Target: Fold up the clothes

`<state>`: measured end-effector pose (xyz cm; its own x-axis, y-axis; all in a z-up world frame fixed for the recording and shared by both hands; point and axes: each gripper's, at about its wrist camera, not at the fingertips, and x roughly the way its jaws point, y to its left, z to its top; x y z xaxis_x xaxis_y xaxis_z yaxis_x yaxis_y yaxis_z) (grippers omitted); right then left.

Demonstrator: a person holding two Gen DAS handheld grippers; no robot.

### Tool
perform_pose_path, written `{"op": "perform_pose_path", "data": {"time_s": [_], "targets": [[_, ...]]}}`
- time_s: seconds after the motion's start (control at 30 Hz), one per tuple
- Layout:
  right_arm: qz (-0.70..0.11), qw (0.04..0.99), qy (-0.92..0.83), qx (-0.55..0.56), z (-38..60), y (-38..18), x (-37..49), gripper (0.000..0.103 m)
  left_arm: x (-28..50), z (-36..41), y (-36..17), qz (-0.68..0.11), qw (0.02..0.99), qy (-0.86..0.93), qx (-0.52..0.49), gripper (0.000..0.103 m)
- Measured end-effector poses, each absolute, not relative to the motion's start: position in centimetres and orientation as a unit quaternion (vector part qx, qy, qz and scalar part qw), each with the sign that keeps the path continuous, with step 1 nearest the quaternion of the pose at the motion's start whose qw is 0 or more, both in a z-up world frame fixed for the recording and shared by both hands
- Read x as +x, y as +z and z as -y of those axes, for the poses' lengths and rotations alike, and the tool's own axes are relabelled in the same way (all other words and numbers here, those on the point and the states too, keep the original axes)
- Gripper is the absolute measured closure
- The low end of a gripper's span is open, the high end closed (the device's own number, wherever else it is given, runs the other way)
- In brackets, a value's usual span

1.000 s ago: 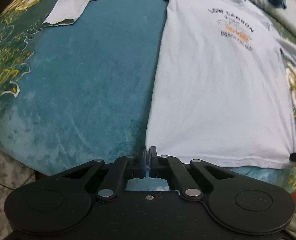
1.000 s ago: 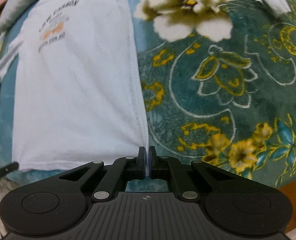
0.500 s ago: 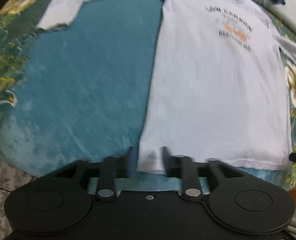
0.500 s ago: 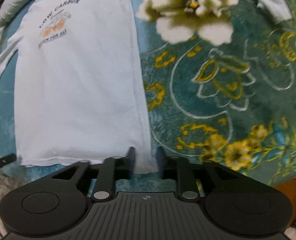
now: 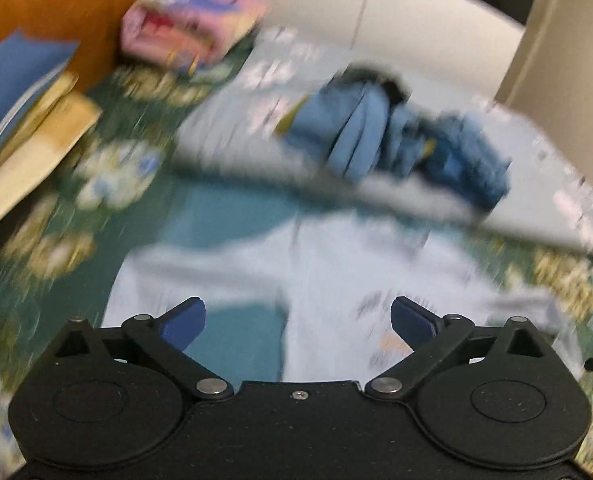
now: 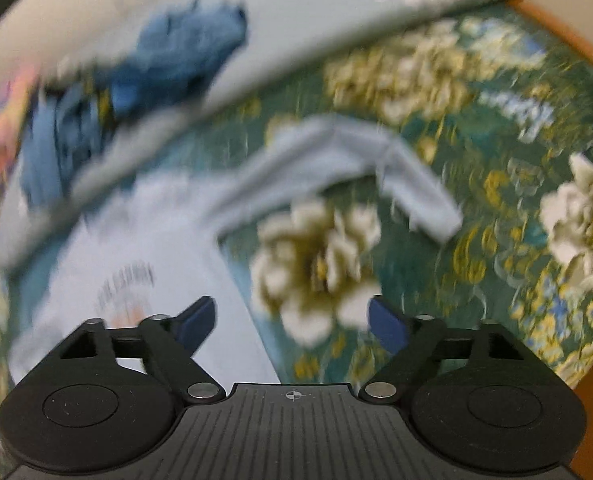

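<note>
- Shirt [image 5: 328,276]: pale blue tee lying flat on the bed [image 5: 232,216], on its teal flowered cover; both views are blurred.
- In the left wrist view the shirt fills the middle, from 12 o'clock of the tool down under it; one sleeve [image 5: 164,276] reaches toward 9 o'clock.
- In the right wrist view the shirt [image 6: 108,248] lies at 8 o'clock, with dark print [image 6: 126,280] on the chest; the other sleeve [image 6: 360,160] stretches toward 2 o'clock, bent at its end.
- Left tool [image 5: 298,320]: jaws opening, spread wide, nothing between the blue pads [image 5: 182,322]; it hangs above the shirt, clear of it.
- Right tool [image 6: 292,320]: jaws opening, also wide, empty; under the gap lie the shirt's side edge and a pale flower [image 6: 316,264] of the cover.
- Blue clothes [image 5: 396,140] lie heaped on a grey pillow [image 5: 236,136] beyond the shirt, at 12 o'clock.
- A pink bundle [image 5: 192,28] sits at 11 o'clock in the left view.
</note>
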<state>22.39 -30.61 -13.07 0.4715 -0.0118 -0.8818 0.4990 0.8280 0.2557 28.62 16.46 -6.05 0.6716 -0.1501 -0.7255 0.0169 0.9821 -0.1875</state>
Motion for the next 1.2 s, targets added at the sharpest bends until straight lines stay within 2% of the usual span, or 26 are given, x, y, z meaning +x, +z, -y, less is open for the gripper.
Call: {"op": "perform_pose_path", "data": {"time_s": [0.03,0.1,0.33,0.5,0.73,0.83,0.9,0.97,1.07,1.13,1.2], "targets": [[-0.472,0.829,-0.162,0.254,31.0,-12.3,22.6,0.012,29.7,-16.2,-5.4,-0.391,0.915,-0.055,-0.087,0.004],[-0.434,0.846,-0.171,0.258,31.6,-11.0,22.5,0.0,31.7,-15.4,-3.9,-0.37,0.922,-0.074,-0.088,0.002],[-0.369,0.853,-0.24,0.281,33.6,-9.8,21.6,0.0,36.7,-11.3,-1.8,-0.336,0.926,-0.161,-0.06,0.002],[-0.397,0.84,-0.25,0.273,35.5,-11.8,20.9,0.0,37.5,-8.4,-2.7,-0.358,0.916,-0.175,-0.039,0.002],[-0.46,0.803,-0.253,0.281,42.1,-19.0,21.4,0.001,36.8,-3.1,-4.7,-0.417,0.901,-0.124,0.008,0.002],[-0.493,0.787,-0.229,0.29,45.4,-22.1,22.7,0.008,35.7,-0.9,-4.2,-0.425,0.903,-0.067,-0.008,0.002],[-0.511,0.78,-0.206,0.296,47.0,-23.7,23.8,0.019,35.3,0.7,-4.2,-0.444,0.894,-0.046,-0.031,0.002],[-0.528,0.772,-0.188,0.299,48.1,-25.1,25.0,0.025,34.9,2.3,-4.2,-0.458,0.888,-0.035,-0.034,0.002],[-0.544,0.767,-0.156,0.302,48.8,-26.5,26.8,0.026,34.2,4.3,-3.9,-0.467,0.883,-0.028,-0.027,0.002],[-0.547,0.768,-0.137,0.302,48.8,-27.0,27.9,0.031,33.7,5.2,-3.7,-0.471,0.882,-0.027,-0.01,0.002],[-0.554,0.766,-0.125,0.301,48.8,-27.3,29.0,0.05,33.4,5.8,-3.6,-0.474,0.881,-0.02,0.003,0.002]]}}
